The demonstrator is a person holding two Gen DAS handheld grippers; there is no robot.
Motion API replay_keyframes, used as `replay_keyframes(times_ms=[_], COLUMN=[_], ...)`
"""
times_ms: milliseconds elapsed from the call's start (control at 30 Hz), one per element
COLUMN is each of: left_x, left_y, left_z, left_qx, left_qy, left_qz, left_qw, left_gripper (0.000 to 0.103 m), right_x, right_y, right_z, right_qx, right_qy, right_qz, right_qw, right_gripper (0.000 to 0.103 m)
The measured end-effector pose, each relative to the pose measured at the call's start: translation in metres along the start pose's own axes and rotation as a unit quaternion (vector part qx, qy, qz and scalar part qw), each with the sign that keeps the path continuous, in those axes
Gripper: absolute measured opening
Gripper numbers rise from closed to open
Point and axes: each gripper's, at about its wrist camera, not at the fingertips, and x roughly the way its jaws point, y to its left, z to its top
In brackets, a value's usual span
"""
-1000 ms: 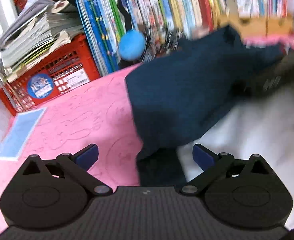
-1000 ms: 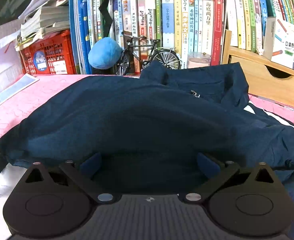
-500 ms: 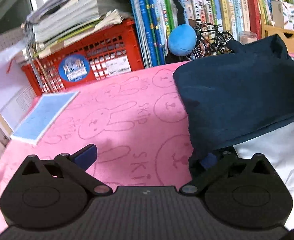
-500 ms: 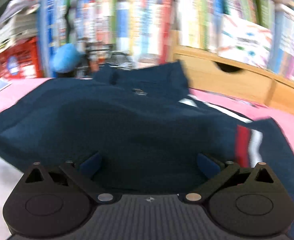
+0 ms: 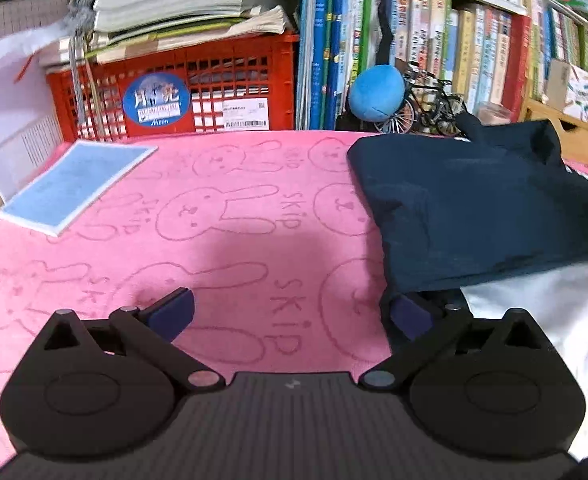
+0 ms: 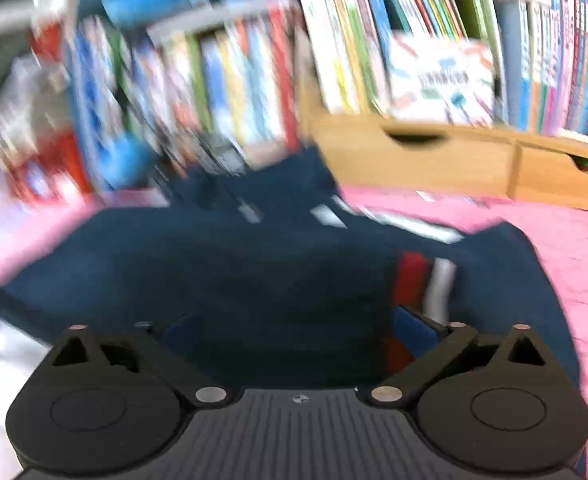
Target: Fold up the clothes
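Navy garment (image 5: 474, 208) spread on pink surface (image 5: 221, 208), now at 2 o'clock of left gripper (image 5: 289, 314), swung off it | left jaws spread, empty | right gripper (image 6: 294, 334) over garment, jaws just narrowing, wide, pinching nothing | fold laid, regrasp likely next

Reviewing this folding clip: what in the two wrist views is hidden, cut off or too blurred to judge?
- Left wrist view: the navy garment runs off the right edge; its fold hides part of the white fabric beneath.
- Left wrist view: the garment's edge drapes over the left gripper's right fingertip, so contact there is unclear.
- Right wrist view: motion blur smears the bookshelf titles and the right gripper's left fingertip against the cloth.
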Motion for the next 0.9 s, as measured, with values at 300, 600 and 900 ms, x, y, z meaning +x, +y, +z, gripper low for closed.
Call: replay_keyframes(times_ms=[300,600,900], left_x=[-0.048,0.041,0.124], left_y=[-0.01,-0.163,-0.149], left_z=[0.029,0.086,0.079], left_qx=[-0.011,0.078,0.048], left_qy=[-0.071,-0.043,0.008], left_qz=[-0.027,-0.119,-0.074], left_qw=[0.9971,0.9889,0.9961], left_gripper=[0.103,0.1,0.103], right_x=[0.011,0.01,0.011], right_y=[0.009,0.01,0.009], right_z=[-0.003,-0.004,-0.004], right_qx=[-0.035,-0.039,-0.036], right_qy=[0.022,0.025,0.027], right_qz=[-0.028,-0.031,-0.029], right_qw=[0.999,0.998,0.999], right_gripper=[0.098,0.101,0.103])
